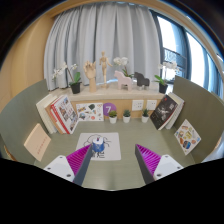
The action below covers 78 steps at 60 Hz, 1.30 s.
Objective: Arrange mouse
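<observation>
A curved grey-green surface [200, 112] runs in front of pale curtains [105, 30] and a window, with a low shelf behind it carrying small potted plants [74, 82], a wooden hand model [90, 72] and figurines. Books and cards [62, 112] stand propped along the back edge, facing forward as if for display. A white square mat [108, 142] lies at the centre, probably meant as the working spot. The claw [113, 158] holds a small dark blue-grey mouse [93, 150] against its left pink pad [82, 157]; the right pad looks apart from it, so whether it is truly clamped I cannot tell. The mouse hangs just above the mat's near edge.
</observation>
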Each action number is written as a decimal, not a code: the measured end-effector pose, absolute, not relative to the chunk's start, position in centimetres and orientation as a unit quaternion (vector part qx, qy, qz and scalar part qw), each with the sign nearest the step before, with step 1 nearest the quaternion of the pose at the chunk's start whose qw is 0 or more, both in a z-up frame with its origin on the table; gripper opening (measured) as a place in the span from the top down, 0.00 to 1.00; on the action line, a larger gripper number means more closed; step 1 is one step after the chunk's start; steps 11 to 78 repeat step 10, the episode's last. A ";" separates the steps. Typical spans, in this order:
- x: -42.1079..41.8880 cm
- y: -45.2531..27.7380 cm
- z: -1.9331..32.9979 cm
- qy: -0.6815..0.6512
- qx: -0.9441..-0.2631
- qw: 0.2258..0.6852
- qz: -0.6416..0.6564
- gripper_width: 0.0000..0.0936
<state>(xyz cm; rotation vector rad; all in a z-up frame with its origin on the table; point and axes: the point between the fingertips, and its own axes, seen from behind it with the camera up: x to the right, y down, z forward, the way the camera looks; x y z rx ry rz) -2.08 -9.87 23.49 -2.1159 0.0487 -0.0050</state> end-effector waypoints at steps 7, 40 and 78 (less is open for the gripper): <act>-1.5 -12.9 23.7 0.017 -0.869 0.494 0.005 0.09; -1.4 -13.9 23.9 0.017 -0.868 0.497 0.007 0.09; -1.4 -13.9 23.9 0.017 -0.868 0.497 0.007 0.09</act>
